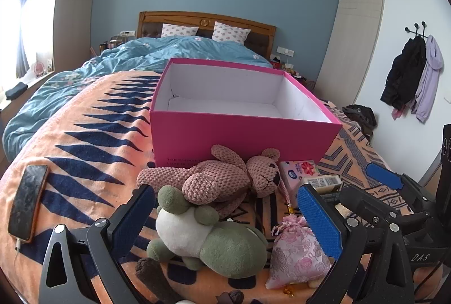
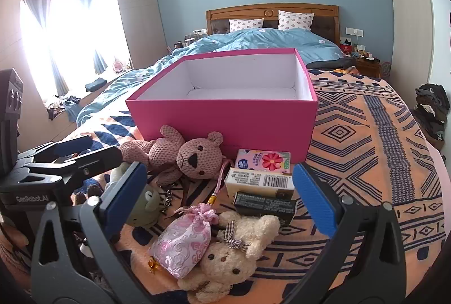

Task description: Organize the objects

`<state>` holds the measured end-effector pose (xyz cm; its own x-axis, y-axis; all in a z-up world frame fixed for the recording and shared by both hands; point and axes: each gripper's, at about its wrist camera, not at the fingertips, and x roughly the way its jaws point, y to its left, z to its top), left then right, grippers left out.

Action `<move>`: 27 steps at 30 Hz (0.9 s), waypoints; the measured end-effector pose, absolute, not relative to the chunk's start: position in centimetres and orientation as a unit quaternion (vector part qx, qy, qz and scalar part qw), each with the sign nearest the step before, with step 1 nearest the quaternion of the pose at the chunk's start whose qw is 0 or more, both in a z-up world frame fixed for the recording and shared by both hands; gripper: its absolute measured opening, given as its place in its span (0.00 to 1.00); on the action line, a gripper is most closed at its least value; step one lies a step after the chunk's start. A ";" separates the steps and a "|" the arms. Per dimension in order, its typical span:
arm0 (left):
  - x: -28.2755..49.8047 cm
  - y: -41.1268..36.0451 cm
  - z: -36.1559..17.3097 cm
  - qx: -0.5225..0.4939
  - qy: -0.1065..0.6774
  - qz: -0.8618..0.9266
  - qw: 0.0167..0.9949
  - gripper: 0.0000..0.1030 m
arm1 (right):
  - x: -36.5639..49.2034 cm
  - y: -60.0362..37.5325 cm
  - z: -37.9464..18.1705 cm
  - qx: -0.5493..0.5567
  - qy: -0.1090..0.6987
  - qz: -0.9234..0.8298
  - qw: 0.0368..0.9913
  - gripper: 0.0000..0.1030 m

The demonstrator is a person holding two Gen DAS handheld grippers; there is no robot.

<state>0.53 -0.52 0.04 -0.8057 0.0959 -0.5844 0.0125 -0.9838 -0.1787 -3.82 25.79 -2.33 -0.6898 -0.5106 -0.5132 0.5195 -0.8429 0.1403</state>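
Note:
An open pink box [image 1: 242, 136] [image 2: 225, 118] with a bare white inside stands on the bed. In front of it lie a knitted pink bear [image 1: 225, 177] [image 2: 194, 157], a green and white plush [image 1: 203, 236], a pink brocade pouch [image 1: 296, 256] [image 2: 184, 242], a cream plush bear [image 2: 234, 256], a tissue pack [image 2: 263, 160], a white carton [image 2: 259, 181] and a dark pack [image 2: 265, 205]. My left gripper [image 1: 228, 216] is open, its fingers on either side of the green plush. My right gripper [image 2: 222, 196] is open above the pouch and cream bear.
A phone [image 1: 26, 202] on a cable lies at the left on the orange patterned blanket [image 2: 366, 140]. A blue duvet [image 1: 84, 70] covers the far bed. Clothes are piled at the right [image 2: 431, 109]. Coats hang on the wall [image 1: 414, 75].

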 end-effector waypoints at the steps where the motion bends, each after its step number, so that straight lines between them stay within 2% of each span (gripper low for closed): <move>1: 0.5 -0.4 0.0 -0.311 -0.087 0.946 0.022 1.00 | -3.8 25.8 -2.3 0.276 0.008 -0.919 0.280 1.00; 27: 0.6 -0.2 -0.1 -0.310 -0.088 0.946 0.024 1.00 | -4.0 25.6 -2.2 0.282 -0.003 -0.913 0.295 1.00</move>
